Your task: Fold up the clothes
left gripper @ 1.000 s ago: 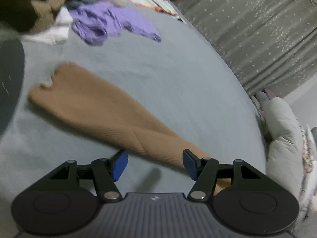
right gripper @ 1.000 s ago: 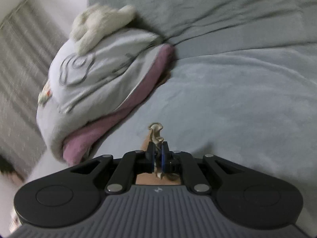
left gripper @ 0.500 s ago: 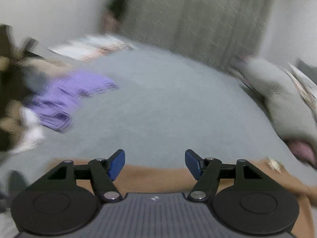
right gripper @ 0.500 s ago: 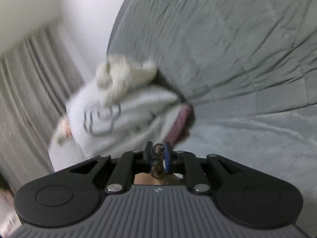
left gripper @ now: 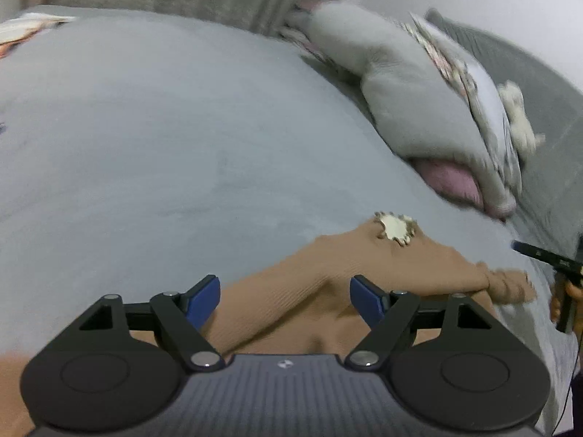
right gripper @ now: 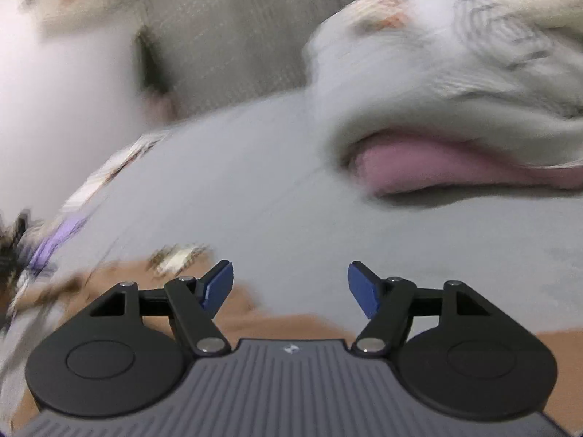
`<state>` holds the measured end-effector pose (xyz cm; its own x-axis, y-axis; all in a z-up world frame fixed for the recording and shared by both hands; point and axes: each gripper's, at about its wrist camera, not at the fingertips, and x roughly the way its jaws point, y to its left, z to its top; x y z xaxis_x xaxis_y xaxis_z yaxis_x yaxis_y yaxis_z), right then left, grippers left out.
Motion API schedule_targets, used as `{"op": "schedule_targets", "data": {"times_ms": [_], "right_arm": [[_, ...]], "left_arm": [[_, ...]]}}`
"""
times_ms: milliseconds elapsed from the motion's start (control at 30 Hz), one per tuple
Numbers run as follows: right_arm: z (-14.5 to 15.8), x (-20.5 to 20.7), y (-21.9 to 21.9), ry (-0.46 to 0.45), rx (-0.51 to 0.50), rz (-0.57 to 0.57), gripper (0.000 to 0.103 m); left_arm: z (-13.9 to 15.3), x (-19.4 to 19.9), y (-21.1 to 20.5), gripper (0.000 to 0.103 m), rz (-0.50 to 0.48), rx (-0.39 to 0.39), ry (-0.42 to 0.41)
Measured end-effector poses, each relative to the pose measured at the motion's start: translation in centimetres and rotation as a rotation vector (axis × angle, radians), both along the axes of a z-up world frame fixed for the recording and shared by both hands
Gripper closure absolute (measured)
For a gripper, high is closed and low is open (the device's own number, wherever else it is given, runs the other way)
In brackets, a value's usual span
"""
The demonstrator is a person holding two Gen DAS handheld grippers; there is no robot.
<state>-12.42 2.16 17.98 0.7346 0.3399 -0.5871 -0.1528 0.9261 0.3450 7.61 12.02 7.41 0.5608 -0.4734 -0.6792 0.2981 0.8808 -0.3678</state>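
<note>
Presently: tan garment (left gripper: 320, 284) flat on grey bed (left gripper: 182, 145), left gripper (left gripper: 285, 296) and right gripper (right gripper: 290, 289) jaws both spread, empty; best pinch hem corners squarely before folding.

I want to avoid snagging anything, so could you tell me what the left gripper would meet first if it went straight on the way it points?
Probably the tan garment: it lies right between and ahead of the open left gripper. Beyond it is bare grey bedspread; depth is hard to judge.
</note>
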Motion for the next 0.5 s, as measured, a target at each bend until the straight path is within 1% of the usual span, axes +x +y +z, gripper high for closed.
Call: {"op": "schedule_targets", "data": {"times_ms": [67, 100, 167, 233, 267, 300, 333, 367, 400, 433, 500], "right_arm": [[-1.4, 2.6, 1.2, 0.044, 0.063, 0.073, 0.032], [-1.8, 3.6, 1.5, 0.065, 0.059, 0.092, 0.032], [-2.5, 5.4, 2.1, 0.106, 0.041, 0.127, 0.032], [-3.7, 7.5, 2.4, 0.185, -0.024, 0.169, 0.032], [-3.5, 7.5, 2.6, 0.176, -0.051, 0.167, 0.037], [-3.3, 7.4, 2.9, 0.161, -0.076, 0.161, 0.042], [-3.0, 7.3, 3.2, 0.147, -0.102, 0.156, 0.049], [-2.7, 7.2, 3.5, 0.132, -0.127, 0.151, 0.084], [-2.5, 7.1, 3.8, 0.117, -0.152, 0.146, 0.094], [-2.2, 7.0, 4.1, 0.102, -0.178, 0.141, 0.094], [-1.7, 6.8, 4.6, 0.073, -0.229, 0.131, 0.096]], "left_arm": [[-1.3, 2.8, -2.3, 0.023, -0.085, 0.006, 0.037], [-1.8, 4.0, -3.4, 0.023, -0.120, 0.018, 0.047], [-2.7, 5.2, -5.0, 0.022, -0.160, 0.066, 0.043], [-4.4, 6.3, -6.1, 0.022, -0.200, 0.097, 0.054], [-4.8, 6.5, -6.7, 0.024, -0.203, 0.118, 0.044], [-5.0, 6.6, -7.2, 0.029, -0.207, 0.138, 0.031], [-5.0, 6.4, -7.7, 0.062, -0.214, 0.159, 0.010], [-4.9, 5.9, -8.3, 0.087, -0.219, 0.179, -0.010], [-4.8, 5.7, -8.5, 0.088, -0.215, 0.191, -0.019], [-4.8, 5.4, -8.7, 0.092, -0.210, 0.206, -0.029], [-4.7, 5.0, -9.1, 0.096, -0.194, 0.224, -0.045]]}}
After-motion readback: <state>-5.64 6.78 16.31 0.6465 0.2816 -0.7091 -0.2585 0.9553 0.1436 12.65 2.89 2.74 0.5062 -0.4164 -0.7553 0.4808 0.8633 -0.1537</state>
